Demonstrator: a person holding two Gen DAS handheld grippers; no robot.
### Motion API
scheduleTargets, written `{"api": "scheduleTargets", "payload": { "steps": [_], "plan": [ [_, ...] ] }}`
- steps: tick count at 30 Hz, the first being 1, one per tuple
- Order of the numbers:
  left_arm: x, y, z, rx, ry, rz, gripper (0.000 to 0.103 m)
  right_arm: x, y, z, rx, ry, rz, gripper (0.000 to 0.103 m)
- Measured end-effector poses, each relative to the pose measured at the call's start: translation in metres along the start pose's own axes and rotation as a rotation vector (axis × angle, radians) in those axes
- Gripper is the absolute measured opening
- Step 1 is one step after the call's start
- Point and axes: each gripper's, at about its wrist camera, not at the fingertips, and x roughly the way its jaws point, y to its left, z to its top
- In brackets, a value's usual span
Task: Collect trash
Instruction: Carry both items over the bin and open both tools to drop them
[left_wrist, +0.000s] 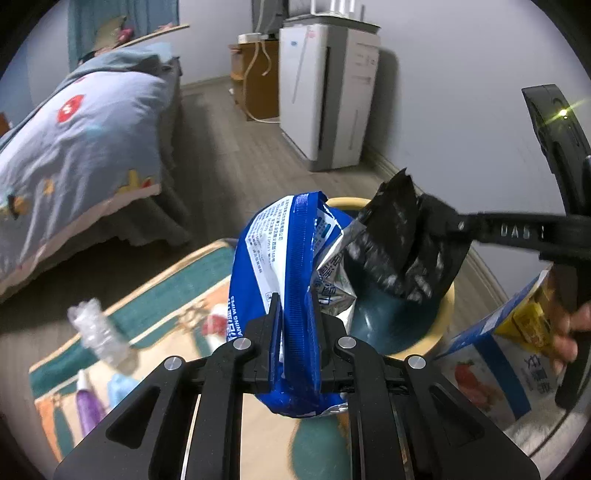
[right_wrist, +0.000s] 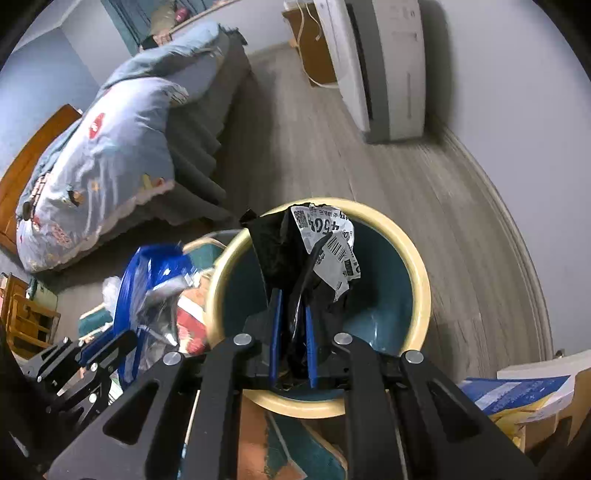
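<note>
My left gripper (left_wrist: 295, 306) is shut on a crumpled blue wet-wipes packet (left_wrist: 280, 266) and holds it in the air beside the bin. The bin (right_wrist: 413, 258) is round, teal inside with a cream rim; it also shows in the left wrist view (left_wrist: 447, 314). My right gripper (right_wrist: 293, 299) is shut on a crumpled black wrapper with a white label (right_wrist: 295, 254) and holds it over the bin's opening. In the left wrist view the right gripper (left_wrist: 436, 221) reaches in from the right with the black wrapper (left_wrist: 402, 236). The left gripper (right_wrist: 107, 350) shows at lower left in the right wrist view.
A crushed clear plastic bottle (left_wrist: 99, 332), a purple tube (left_wrist: 86, 402) and other litter lie on a patterned rug (left_wrist: 177, 291). A bed with a blue quilt (left_wrist: 74, 147) is at left. A white appliance (left_wrist: 325, 92) stands by the wall. A blue carton (left_wrist: 491, 365) is at right.
</note>
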Motion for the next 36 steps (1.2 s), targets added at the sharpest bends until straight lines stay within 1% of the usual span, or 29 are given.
{"api": "scheduleTargets", "payload": {
  "steps": [7,10,12,14,15,16,17,18,19,20,22,23,25,26,28,31,36],
  "plan": [
    [0.039,-0.012,0.009,0.001,0.023,-0.018,0.014,0.004,-0.011,-0.003,0.008,0.006,-0.02,0.011],
    [0.047,-0.015,0.011,0.003,0.021,-0.029,0.015,0.005,-0.015,-0.003,0.007,0.003,-0.041,0.012],
    [0.048,-0.014,0.011,0.003,0.02,-0.036,0.018,0.006,-0.017,-0.002,0.013,0.004,-0.056,0.014],
    [0.049,-0.014,0.01,0.01,0.02,-0.042,0.023,0.005,-0.02,-0.002,0.025,0.002,-0.067,0.026],
    [0.049,-0.014,0.01,0.015,0.017,-0.043,0.025,0.005,-0.02,-0.001,0.029,0.001,-0.071,0.039],
    [0.048,-0.015,0.01,0.024,0.013,-0.036,0.031,0.004,-0.021,-0.001,0.035,-0.003,-0.074,0.049],
    [0.047,-0.015,0.009,0.028,0.01,-0.028,0.036,0.003,-0.021,-0.001,0.042,-0.006,-0.074,0.051],
    [0.044,-0.015,0.009,0.027,0.003,-0.022,0.049,0.001,-0.02,-0.001,0.046,-0.007,-0.072,0.055],
    [0.041,-0.013,0.008,0.02,-0.009,-0.018,0.06,0.001,-0.019,0.0,0.047,-0.008,-0.07,0.06],
    [0.037,-0.01,0.008,0.01,-0.02,-0.013,0.063,-0.001,-0.017,0.001,0.047,-0.011,-0.068,0.063],
    [0.029,-0.006,0.007,-0.01,-0.036,-0.006,0.074,-0.008,-0.013,0.001,0.038,-0.025,-0.07,0.073],
    [0.024,-0.004,0.006,-0.021,-0.042,-0.001,0.076,-0.01,-0.012,0.001,0.034,-0.03,-0.071,0.075],
    [0.014,0.002,0.004,-0.04,-0.055,0.005,0.081,-0.019,-0.008,0.001,0.028,-0.046,-0.069,0.087],
    [0.008,0.004,0.003,-0.047,-0.06,0.01,0.082,-0.022,-0.007,0.002,0.027,-0.052,-0.067,0.089],
    [-0.005,0.008,0.001,-0.059,-0.077,0.026,0.087,-0.029,-0.003,0.001,0.024,-0.058,-0.067,0.092],
    [-0.026,0.016,-0.003,-0.087,-0.107,0.042,0.09,-0.038,0.003,0.0,0.009,-0.068,-0.073,0.097],
    [-0.062,0.028,-0.012,-0.129,-0.149,0.06,0.093,-0.048,0.019,-0.005,-0.032,-0.077,-0.078,0.097]
  ]
}}
